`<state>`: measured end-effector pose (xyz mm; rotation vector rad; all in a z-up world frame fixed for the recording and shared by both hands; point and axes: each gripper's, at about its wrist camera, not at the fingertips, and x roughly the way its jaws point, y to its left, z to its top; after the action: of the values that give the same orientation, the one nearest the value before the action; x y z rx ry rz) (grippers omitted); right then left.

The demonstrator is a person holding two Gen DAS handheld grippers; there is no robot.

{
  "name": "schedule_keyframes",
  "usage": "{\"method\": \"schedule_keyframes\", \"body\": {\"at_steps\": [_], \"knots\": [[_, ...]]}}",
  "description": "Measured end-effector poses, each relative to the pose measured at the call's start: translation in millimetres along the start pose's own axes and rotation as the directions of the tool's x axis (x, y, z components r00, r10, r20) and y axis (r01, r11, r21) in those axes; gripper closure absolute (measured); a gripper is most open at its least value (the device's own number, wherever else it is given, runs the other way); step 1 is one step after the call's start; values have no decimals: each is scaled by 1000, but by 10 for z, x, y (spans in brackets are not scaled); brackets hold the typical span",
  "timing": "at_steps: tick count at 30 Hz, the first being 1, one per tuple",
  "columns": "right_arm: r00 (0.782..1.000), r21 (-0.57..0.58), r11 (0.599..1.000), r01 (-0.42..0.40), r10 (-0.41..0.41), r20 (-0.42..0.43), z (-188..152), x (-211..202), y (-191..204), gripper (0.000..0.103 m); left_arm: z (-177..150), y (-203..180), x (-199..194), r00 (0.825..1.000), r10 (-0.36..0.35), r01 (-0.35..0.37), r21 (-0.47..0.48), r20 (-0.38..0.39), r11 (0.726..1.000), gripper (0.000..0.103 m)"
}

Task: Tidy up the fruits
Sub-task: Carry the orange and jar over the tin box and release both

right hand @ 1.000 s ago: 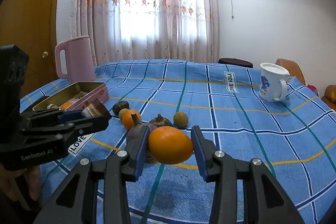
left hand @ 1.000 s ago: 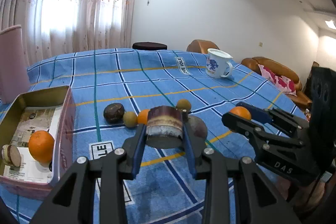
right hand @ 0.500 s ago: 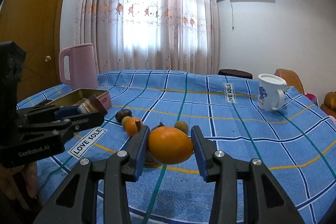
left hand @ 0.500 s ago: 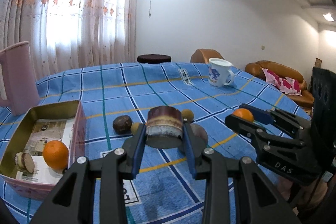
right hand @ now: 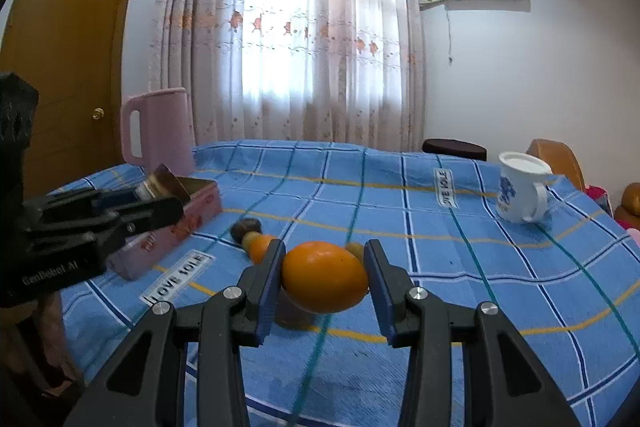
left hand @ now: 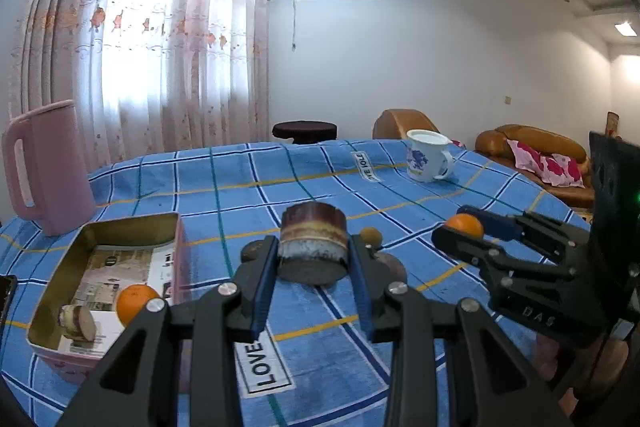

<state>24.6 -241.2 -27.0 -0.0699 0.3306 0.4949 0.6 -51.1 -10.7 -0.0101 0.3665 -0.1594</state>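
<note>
Tin (left hand: 132,227) sat at left of table (left hand: 240,187), jug (left hand: 48,167) behind it. In tin: orange (left hand: 136,307) beside cut chunk (left hand: 78,321). Loose fruits (right hand: 256,237) lay mid-table, right of tin. Mug (left hand: 428,161) stood at far right, stool (left hand: 304,131) and sofa (left hand: 532,151) beyond table edge. Left gripper (left hand: 314,279) held slice (left hand: 312,247) above table, right of tin. Right gripper (right hand: 324,287) held fruit (right hand: 324,277) above table, nearer than loose fruits.
</note>
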Motion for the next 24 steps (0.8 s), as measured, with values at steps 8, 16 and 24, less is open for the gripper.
{"method": "schedule_keyframes", "body": {"at_steps": [8,16,24], "knots": [[994,-13,994,-105,105,6,395,90,225,60,49,301,-84,999,48,-48,-47,-4,998,67],[981,-72,979,-193,192,-20,704,395,624,60,36,725,-123,993,113,-115,-99,-28,988,67],[962,-120,956,-269,259,-91,842,838,1067,60,39,1329,-88,978,195,-204,-166,-70,965,67]]}}
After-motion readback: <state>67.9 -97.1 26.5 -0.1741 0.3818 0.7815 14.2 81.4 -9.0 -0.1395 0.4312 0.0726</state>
